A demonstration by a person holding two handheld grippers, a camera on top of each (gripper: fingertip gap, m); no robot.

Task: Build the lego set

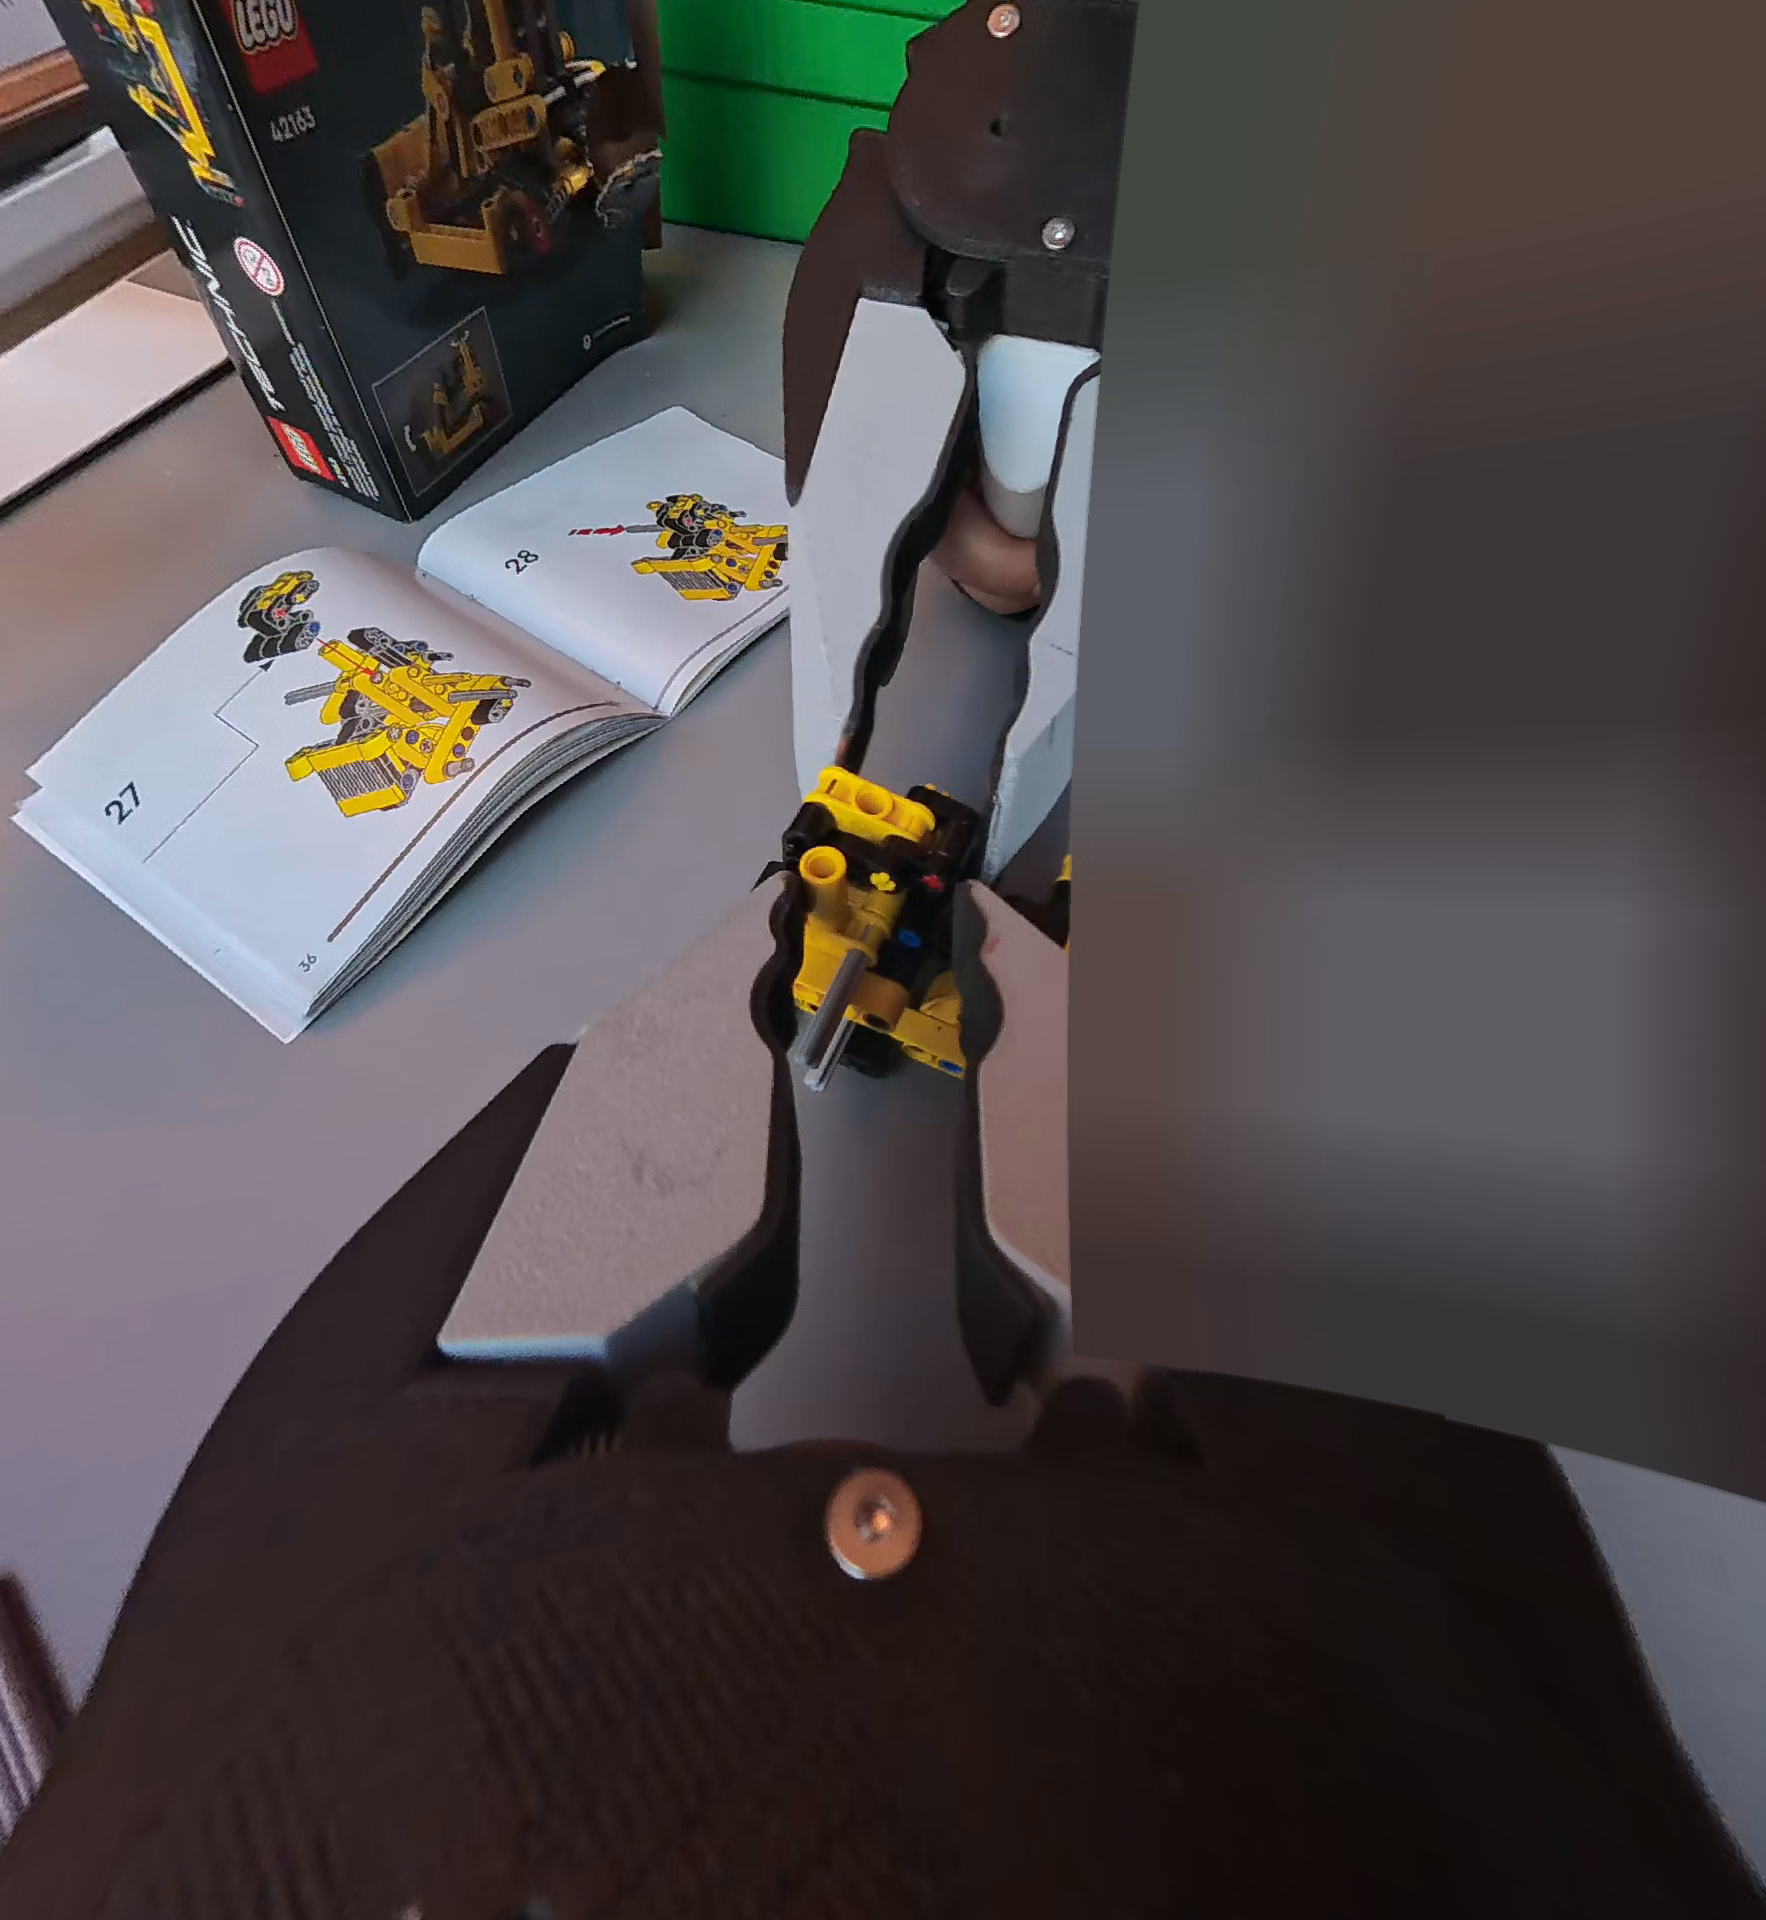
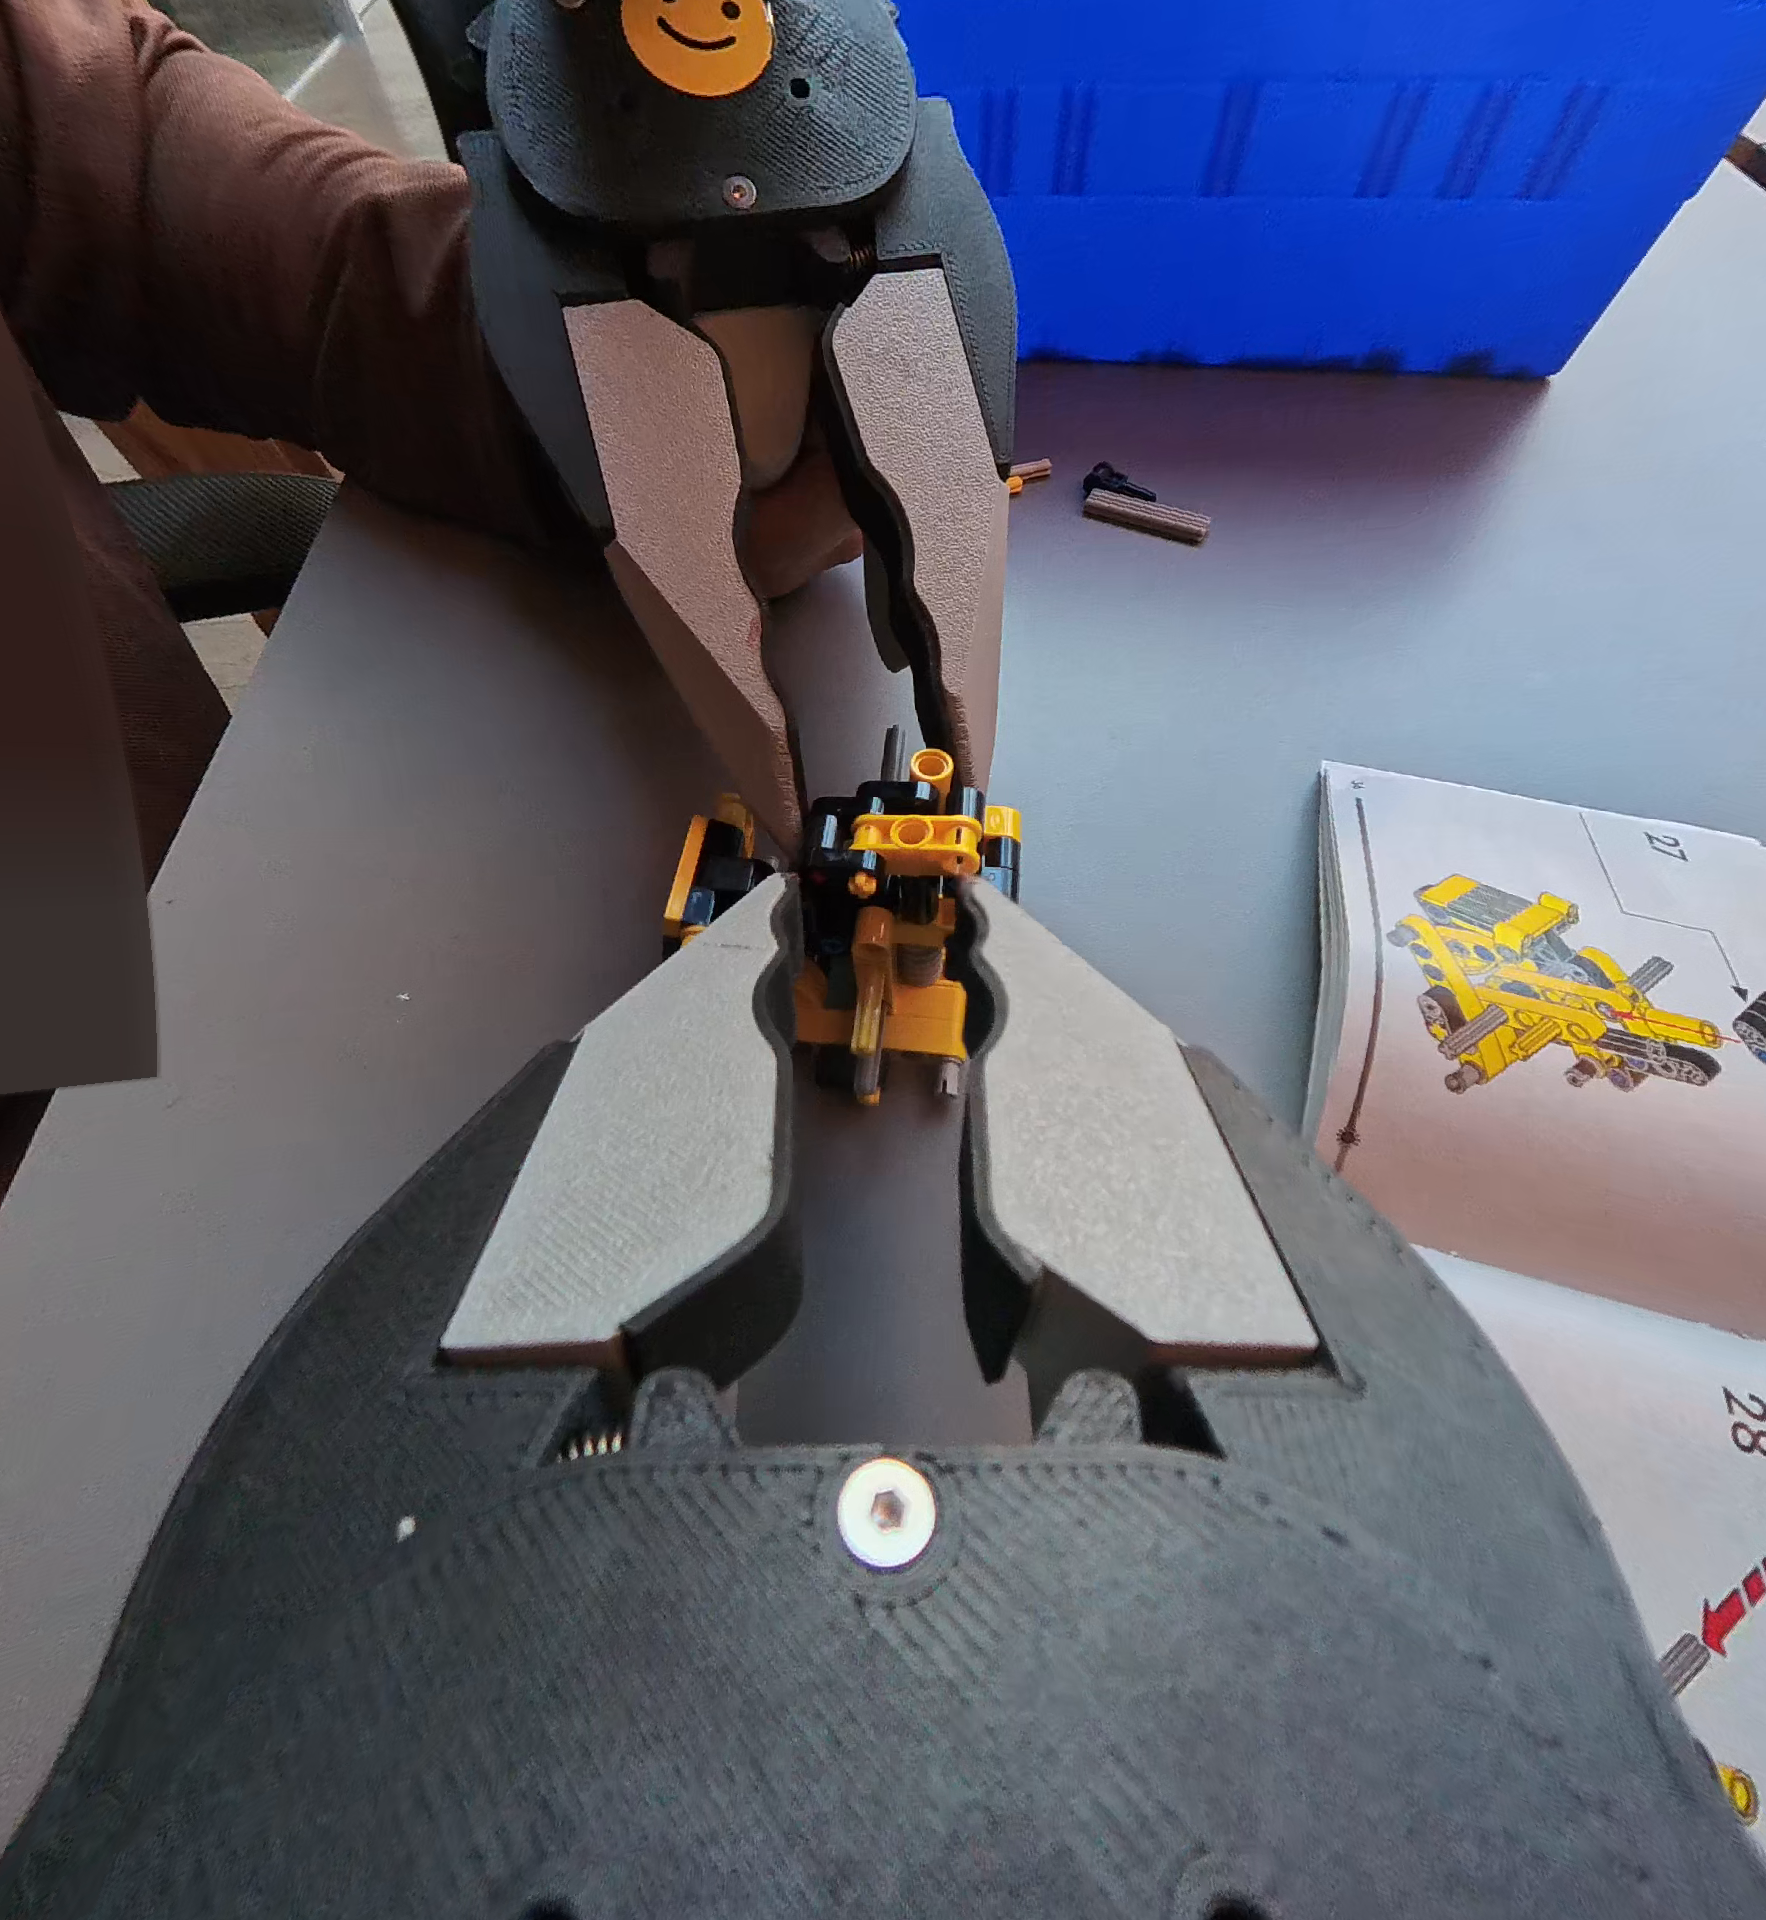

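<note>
On the grey table [image 2: 1274,644], the left gripper [image 1: 874,935] and right gripper [image 2: 874,935] both pinch 1 yellow-and-black model [image 2: 889,914] from opposite ends; grey axles jut from it. The open manual [image 2: 1585,1039] lies right.

Instruction booklet [image 2: 1585,1039] cropped at edge, blue crate [image 2: 1326,208] cut off

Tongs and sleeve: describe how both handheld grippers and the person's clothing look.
Both tongs have dark, ridged 3D-printed bodies, a silver screw and grey wedge fingers with wavy black inner pads. The left tongs carry a yellow smiley sticker. The sleeve is brown.
</note>
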